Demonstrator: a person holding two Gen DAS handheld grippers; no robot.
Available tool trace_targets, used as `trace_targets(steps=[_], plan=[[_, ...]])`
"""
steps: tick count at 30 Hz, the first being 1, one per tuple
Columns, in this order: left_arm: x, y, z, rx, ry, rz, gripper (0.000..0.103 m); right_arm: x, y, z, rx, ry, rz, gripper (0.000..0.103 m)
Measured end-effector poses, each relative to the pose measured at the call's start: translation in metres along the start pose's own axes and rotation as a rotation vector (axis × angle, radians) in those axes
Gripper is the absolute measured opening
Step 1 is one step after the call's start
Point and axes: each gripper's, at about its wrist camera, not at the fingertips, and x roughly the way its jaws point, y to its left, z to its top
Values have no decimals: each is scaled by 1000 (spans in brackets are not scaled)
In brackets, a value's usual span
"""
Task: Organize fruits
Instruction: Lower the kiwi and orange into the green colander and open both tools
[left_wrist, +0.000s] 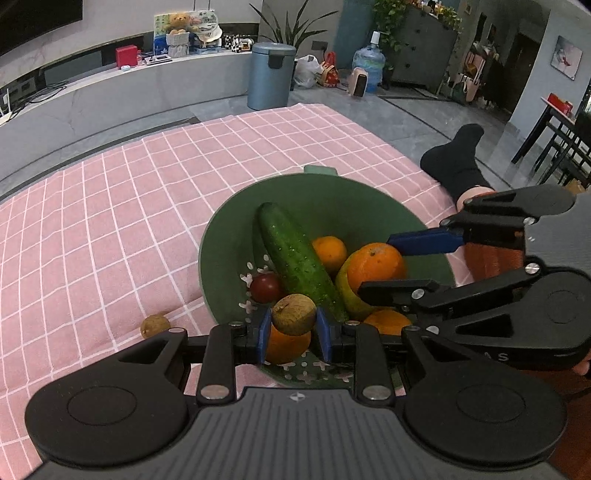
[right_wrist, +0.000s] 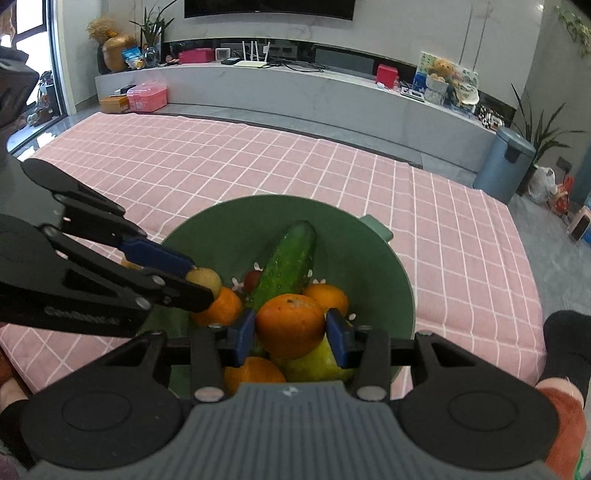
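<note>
A green bowl (left_wrist: 221, 236) (right_wrist: 362, 254) sits on the pink checked cloth. It holds a cucumber (left_wrist: 299, 258) (right_wrist: 288, 266), several oranges, a yellow-green fruit (right_wrist: 314, 363) and a small red tomato (left_wrist: 265, 288) (right_wrist: 252, 280). My left gripper (left_wrist: 294, 328) (right_wrist: 201, 282) is shut on a small brown fruit (left_wrist: 294, 314) (right_wrist: 205, 277) over the bowl's near side. My right gripper (right_wrist: 290, 332) (left_wrist: 373, 264) is shut on an orange (right_wrist: 290, 325) (left_wrist: 375, 266) above the pile in the bowl.
Another small brown fruit (left_wrist: 155, 325) lies on the cloth (left_wrist: 110, 221) left of the bowl. A person's black-socked foot (left_wrist: 458, 162) rests at the cloth's right edge. A blue-grey bin (left_wrist: 271, 75) stands on the floor beyond.
</note>
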Motion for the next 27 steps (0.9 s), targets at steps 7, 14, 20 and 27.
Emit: trace_targets(steps=[7, 14, 20, 27], plan=[[5, 7, 8, -16, -10, 30, 30, 7, -5, 11, 16, -16, -28, 39], [16, 11, 15, -28, 30, 49, 30, 26, -8, 22, 24, 3, -31, 39], [15, 10, 14, -11, 19, 63, 34, 26, -7, 24, 12, 2, -50, 40], [0, 7, 13, -10, -18, 56, 42, 14, -7, 24, 18, -17, -80, 50]])
